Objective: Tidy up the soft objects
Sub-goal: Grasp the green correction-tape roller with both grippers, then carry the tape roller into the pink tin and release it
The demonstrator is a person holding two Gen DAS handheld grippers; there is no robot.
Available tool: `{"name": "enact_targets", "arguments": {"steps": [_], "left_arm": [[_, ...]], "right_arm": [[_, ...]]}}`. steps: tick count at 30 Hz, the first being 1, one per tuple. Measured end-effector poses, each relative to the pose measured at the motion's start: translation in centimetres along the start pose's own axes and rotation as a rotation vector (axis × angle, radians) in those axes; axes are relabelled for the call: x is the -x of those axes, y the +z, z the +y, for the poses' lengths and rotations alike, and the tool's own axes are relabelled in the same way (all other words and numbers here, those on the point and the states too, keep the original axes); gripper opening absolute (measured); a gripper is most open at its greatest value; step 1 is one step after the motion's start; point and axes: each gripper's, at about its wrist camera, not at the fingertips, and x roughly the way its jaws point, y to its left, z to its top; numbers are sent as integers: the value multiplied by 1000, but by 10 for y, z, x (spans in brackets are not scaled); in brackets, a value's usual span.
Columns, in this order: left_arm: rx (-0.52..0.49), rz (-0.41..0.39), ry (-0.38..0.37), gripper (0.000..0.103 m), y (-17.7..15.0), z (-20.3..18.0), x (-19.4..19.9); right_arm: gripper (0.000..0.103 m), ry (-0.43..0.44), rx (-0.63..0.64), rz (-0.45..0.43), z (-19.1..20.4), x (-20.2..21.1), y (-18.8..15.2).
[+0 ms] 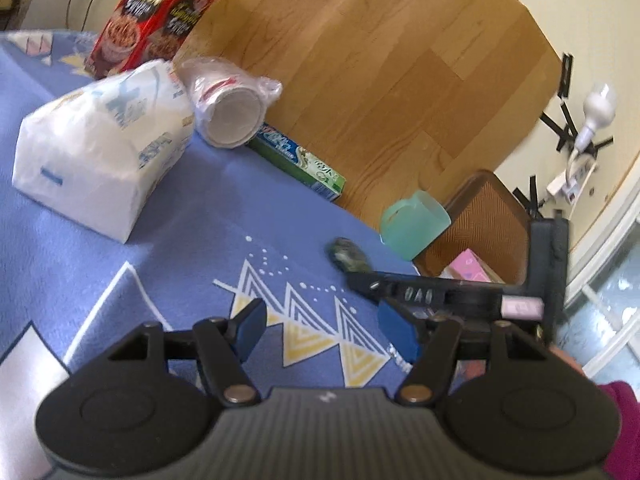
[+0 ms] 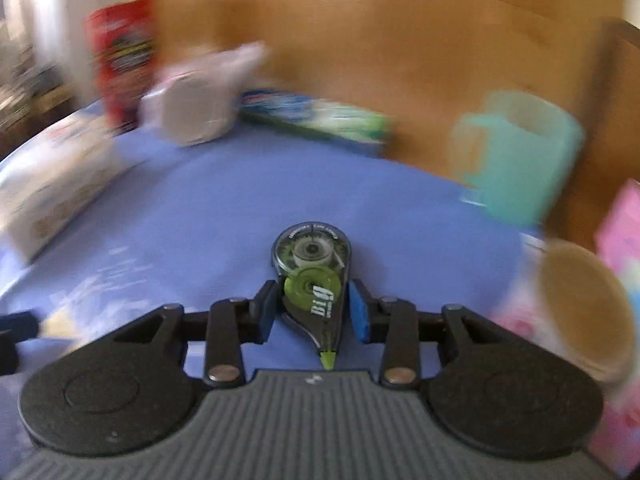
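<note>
My right gripper (image 2: 312, 308) is shut on a correction tape dispenser (image 2: 312, 276), clear and black with a green wheel, its pads pressing both sides just above the blue tablecloth (image 2: 208, 208). In the left wrist view that dispenser (image 1: 348, 258) shows at the tip of the right gripper (image 1: 420, 292), near the teal cup (image 1: 416, 220). My left gripper (image 1: 324, 324) hangs open over the cloth's triangle pattern with nothing between its fingers. A soft white tissue pack (image 1: 100, 148) lies at the left, with a bagged stack of paper cups (image 1: 228, 108) beside it.
A red cereal box (image 1: 156, 12) stands at the table's far edge and a green toothpaste box (image 1: 300, 160) lies along the edge. Past the table are wooden floor, a brown chair (image 1: 480, 216) and a pink box (image 1: 468, 266). A brown-rimmed cup (image 2: 580, 304) is close on the right.
</note>
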Motion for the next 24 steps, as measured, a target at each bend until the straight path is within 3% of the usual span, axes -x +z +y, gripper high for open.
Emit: {"name": "enact_targets", "arguments": {"steps": [2, 3, 5, 7, 13, 17, 18, 19, 20, 24], "left_arm": [[21, 26, 9, 58, 1, 3, -4], [30, 28, 19, 57, 2, 4, -5], [40, 67, -20, 56, 3, 6, -9], [14, 81, -11, 56, 2, 0, -7], [35, 153, -23, 56, -11, -14, 1], [-8, 181, 3, 56, -22, -32, 0], [-18, 188, 6, 53, -24, -37, -1], [-31, 199, 10, 35, -27, -42, -4], [-40, 223, 18, 27, -30, -47, -8], [-83, 232, -22, 26, -31, -76, -12]], "right_arm": [[41, 58, 83, 7, 26, 13, -6], [41, 46, 94, 4, 34, 20, -12], [41, 123, 65, 2, 36, 34, -26], [41, 140, 45, -14, 39, 50, -41], [41, 228, -84, -93, 38, 81, -78], [41, 358, -256, -102, 27, 81, -92], [41, 374, -274, -114, 27, 84, -98], [41, 384, -280, -127, 27, 88, -102], [41, 387, -286, -136, 28, 92, -106], [41, 367, -319, -198, 10, 115, -116]]}}
